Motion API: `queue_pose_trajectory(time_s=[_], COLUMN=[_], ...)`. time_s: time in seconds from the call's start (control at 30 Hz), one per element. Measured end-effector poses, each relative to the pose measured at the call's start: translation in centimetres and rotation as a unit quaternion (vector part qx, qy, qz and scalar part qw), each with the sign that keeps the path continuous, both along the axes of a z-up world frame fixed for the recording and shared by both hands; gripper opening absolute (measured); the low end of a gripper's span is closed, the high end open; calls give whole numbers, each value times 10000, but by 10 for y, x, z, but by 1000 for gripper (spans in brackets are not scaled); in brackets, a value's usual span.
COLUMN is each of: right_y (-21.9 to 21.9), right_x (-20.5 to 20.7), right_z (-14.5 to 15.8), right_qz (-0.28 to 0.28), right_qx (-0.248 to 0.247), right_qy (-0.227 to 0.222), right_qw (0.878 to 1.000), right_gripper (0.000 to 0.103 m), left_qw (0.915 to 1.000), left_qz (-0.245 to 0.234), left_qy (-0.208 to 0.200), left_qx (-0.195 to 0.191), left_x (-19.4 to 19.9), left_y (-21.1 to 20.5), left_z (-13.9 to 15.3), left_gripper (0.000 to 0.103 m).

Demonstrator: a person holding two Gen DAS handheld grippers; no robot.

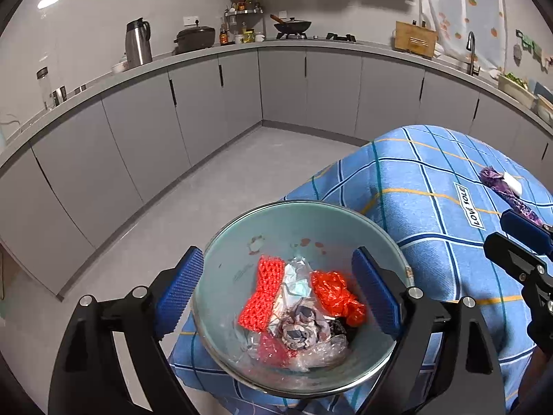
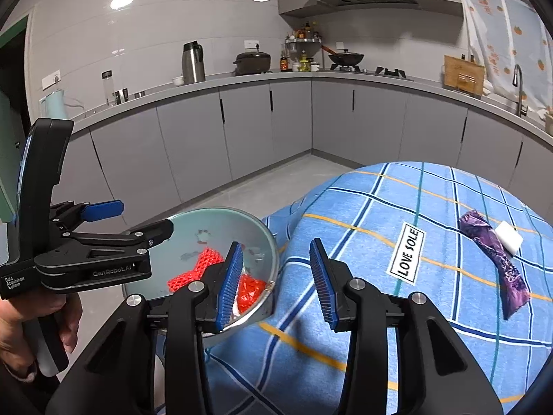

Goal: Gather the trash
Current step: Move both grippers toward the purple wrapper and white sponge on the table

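Left gripper (image 1: 276, 290) wide open over trash bowl (image 1: 363, 218); right gripper (image 2: 276, 280) partly open, empty, purple wrapper (image 2: 497, 263) far right.

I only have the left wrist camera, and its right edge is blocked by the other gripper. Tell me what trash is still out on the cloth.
Observer: One purple wrapper lies flat on the blue checked cloth, right of the LOVE SOLE label.
Operator: Describe the white thing beside it.
Observer: It is a small white block, lying at the wrapper's far edge.
Operator: Report the right gripper.
Observer: The right gripper has its fingers apart with nothing between them, and it is short of the wrapper.
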State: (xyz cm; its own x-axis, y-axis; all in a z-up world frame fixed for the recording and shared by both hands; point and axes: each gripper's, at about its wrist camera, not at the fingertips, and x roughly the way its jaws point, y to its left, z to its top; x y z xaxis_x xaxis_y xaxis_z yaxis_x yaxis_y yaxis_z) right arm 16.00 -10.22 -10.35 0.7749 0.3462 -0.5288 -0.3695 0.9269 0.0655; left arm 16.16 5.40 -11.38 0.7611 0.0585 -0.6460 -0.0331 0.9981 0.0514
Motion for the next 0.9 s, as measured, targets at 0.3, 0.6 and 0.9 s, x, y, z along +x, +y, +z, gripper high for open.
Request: queue_pose_trajectory(time_s=[0.3,0.6,0.9], right_y=[-13,-27,-53], right_x=[0,2,7], right_z=[-1,-2,-3], right_qz=[-103,-289,-603], right_qx=[54,79,102], right_qy=[5,4,10], right_qw=[9999,9996,9981], right_gripper=[42,46,46], left_qw=[9998,9995,9981], left_qz=[-125,-283,-597], left_qy=[-47,-75,-138], left_qx=[110,79,109], left_x=[3,9,23], left_y=[-19,-34,-70], left_z=[5,9,12], left_gripper=[92,93,94])
